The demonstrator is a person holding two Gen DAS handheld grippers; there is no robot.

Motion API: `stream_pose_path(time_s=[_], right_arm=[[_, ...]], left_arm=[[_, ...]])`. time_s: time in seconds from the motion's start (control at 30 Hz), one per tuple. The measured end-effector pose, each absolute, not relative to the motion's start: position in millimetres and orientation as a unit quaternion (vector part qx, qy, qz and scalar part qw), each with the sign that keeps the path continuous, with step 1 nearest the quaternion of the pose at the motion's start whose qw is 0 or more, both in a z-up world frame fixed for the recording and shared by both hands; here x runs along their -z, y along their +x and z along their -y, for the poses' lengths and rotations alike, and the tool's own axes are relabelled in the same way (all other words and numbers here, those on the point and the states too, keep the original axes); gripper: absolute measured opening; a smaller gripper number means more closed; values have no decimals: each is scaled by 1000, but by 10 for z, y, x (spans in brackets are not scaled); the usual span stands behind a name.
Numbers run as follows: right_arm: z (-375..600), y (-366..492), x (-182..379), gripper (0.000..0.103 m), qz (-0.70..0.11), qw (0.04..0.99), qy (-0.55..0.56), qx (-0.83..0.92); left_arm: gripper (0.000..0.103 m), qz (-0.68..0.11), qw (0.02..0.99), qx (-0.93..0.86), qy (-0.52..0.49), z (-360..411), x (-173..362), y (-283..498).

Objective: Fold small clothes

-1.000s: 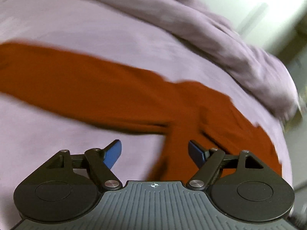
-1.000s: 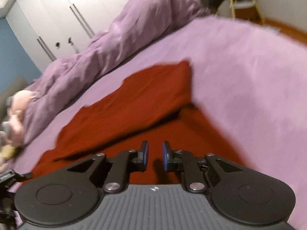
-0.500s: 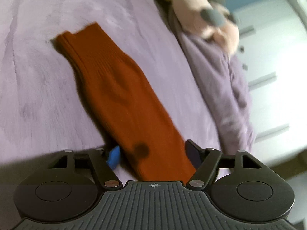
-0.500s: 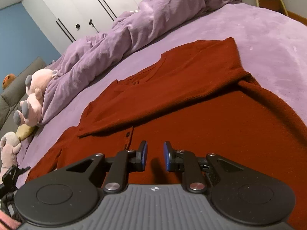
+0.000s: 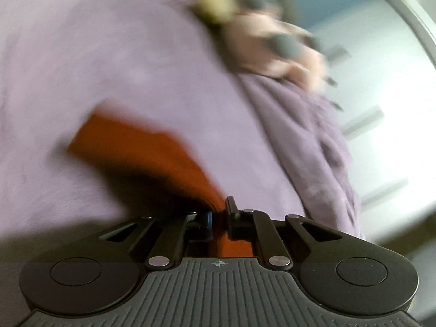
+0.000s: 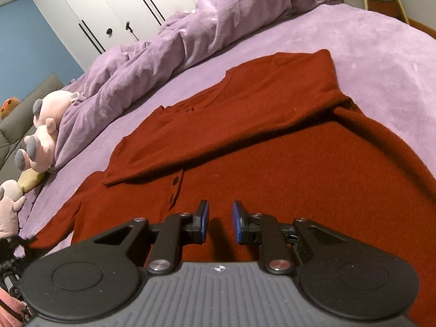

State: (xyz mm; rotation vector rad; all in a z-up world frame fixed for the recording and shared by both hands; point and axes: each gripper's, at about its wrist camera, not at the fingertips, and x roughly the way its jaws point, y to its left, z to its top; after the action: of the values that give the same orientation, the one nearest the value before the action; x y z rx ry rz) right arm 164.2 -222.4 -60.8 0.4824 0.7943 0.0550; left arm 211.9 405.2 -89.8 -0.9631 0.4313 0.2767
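**Trainee:** What am I holding, and where does the garment lie?

**Instructor:** Start at the left. Your left gripper [image 5: 218, 215] is clenched on a sleeve [image 5: 141, 150] of the red cardigan [image 6: 272, 169]. The knit is pinched between the fingertips [image 5: 231, 207] and trails away over the purple bedcover [image 5: 81, 54]. That view is blurred, so the sleeve's far end, which may be the cuff, cannot be made out clearly. The cardigan body lies flat in the middle of the bed, button placket [image 6: 175, 188] facing up, with the other sleeve [image 6: 245, 125] already laid across the chest. Your right gripper [image 6: 220, 218] hovers just above the near part of the body, fingers parted by a narrow gap and holding nothing.

**Trainee:** How do I do this fold well?

**Instructor:** In my judgement the step in hand is carrying the held sleeve across the chest.
1. Keep the sleeve low and taut so that it does not twist.
2. Lay it parallel to the folded sleeve, not bunched over the placket.
3. Use the right gripper to pin the body near the shoulder, so that the pull does not drag the whole garment.
4. Release only once the knit lies flat.

**Trainee:** Any labels to read?

**Instructor:** None. No brand, tag or writing is legible in either view; only a small compass-style mark shows on each gripper body.
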Motion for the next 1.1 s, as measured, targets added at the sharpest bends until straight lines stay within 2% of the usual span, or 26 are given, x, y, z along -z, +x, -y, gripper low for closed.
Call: stream_pose_path(time_s=[0.1, 0.23, 0.27, 0.3, 0.37, 0.43, 0.57, 0.7, 0.8, 0.83, 1.1], right_arm=[[2246, 1622, 575, 18, -376, 896, 235, -29], [2262, 1592, 530, 18, -364, 898, 244, -36], [2260, 1589, 519, 18, -362, 899, 245, -40], [2259, 1587, 510, 18, -359, 899, 246, -43], [2263, 1597, 492, 18, -357, 899, 249, -44], [2291, 1618, 471, 18, -357, 897, 255, -49], [2357, 1776, 445, 19, -369, 885, 270, -90], [2280, 2157, 444, 33, -379, 869, 291, -127], [2104, 2502, 445, 42, -375, 865, 298, -150], [2063, 2604, 445, 45, -372, 865, 303, -148], [2099, 3058, 590, 50, -382, 862, 323, -82]], left_arm=[[9, -195, 913, -44, -355, -3456, 357, 2270], [11, -182, 937, 109, -279, -2340, -126, 2376], [21, -192, 934, 135, -269, -2067, -148, 2412], [36, -209, 929, 160, -260, -1796, -133, 2450], [43, -256, 914, 206, -237, -1341, 5, 2541], [43, -305, 902, 215, -216, -1043, 219, 2567], [45, -372, 882, 180, -225, -1036, 607, 2496], [47, -389, 887, 115, -220, -1342, 740, 2478], [56, -378, 893, 94, -225, -1528, 691, 2501], [56, -374, 897, 88, -220, -1563, 677, 2470], [58, -374, 899, 86, -210, -1696, 749, 2444]])
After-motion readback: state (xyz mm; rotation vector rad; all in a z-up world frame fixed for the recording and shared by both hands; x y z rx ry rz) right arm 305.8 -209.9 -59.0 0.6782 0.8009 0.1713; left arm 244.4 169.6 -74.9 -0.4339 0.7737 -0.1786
